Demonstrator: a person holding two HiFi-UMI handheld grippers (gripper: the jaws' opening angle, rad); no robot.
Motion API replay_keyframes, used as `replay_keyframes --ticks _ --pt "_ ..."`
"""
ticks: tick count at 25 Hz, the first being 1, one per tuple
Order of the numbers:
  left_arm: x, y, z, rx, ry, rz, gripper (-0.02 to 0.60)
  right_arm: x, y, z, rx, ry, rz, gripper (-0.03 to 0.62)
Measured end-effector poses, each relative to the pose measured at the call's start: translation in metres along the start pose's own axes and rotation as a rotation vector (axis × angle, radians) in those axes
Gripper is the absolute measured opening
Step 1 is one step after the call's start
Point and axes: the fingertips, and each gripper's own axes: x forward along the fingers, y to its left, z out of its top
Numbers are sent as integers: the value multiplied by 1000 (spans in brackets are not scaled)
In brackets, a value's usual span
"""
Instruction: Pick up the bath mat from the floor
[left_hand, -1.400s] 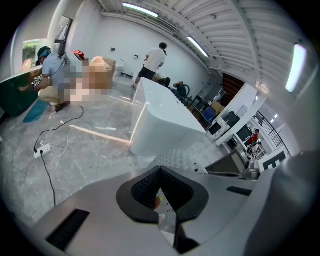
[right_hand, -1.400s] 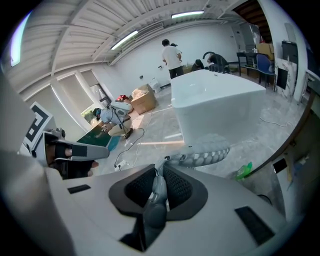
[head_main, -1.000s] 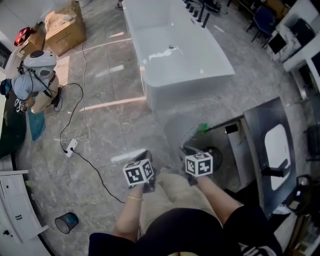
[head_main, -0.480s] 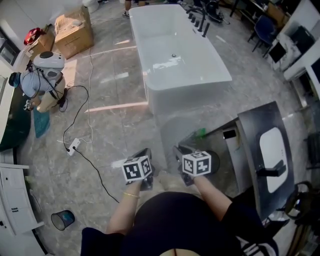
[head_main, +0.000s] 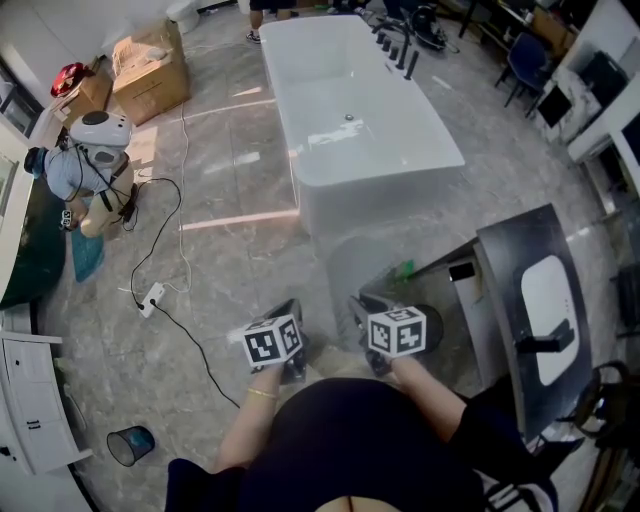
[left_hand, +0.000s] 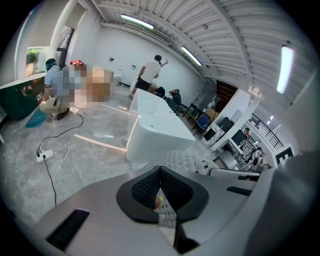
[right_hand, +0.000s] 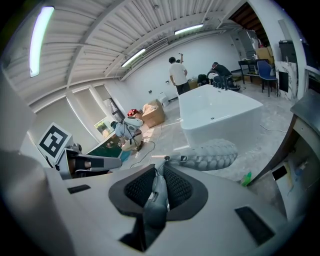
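Note:
The bath mat (head_main: 395, 262) is a clear grey sheet with rows of bumps, held up off the floor between both grippers in front of the bathtub. In the head view my left gripper (head_main: 286, 312) and right gripper (head_main: 364, 306) stand side by side, each pinching a near edge. The left gripper view has my left gripper (left_hand: 161, 192) shut on the mat (left_hand: 182, 161), which stretches away to the right. In the right gripper view my right gripper (right_hand: 159, 187) is shut on a fold of the mat (right_hand: 210, 155), which bunches ahead of the jaws.
A white bathtub (head_main: 350, 100) stands just ahead. To the right is a dark vanity counter (head_main: 510, 270) with a white basin. A cable and power strip (head_main: 148, 295) lie on the floor at left, near a crouching person (head_main: 85, 165), a cardboard box (head_main: 150, 65) and a small bin (head_main: 132, 445).
Both grippers have risen a little with the mat still in them. The person's body now hides the floor just below the grippers.

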Motion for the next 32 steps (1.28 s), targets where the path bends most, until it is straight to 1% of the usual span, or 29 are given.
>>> replay_keyframes --ticks 5,10,14,19,32 --pt "0 8 4 -1 21 -16 2 4 6 9 13 -21 -12 57" --pt "-2 12 5 -15 18 -15 1 3 9 13 19 -35 -15 57" --pt "-1 14 4 -25 19 -13 1 4 12 12 8 -36 -1 57" --pt "-3 14 2 -30 14 -17 2 4 12 10 -13 -25 -4 57" --pt "2 9 -4 -24 33 -17 2 1 18 10 -46 -16 30 57"
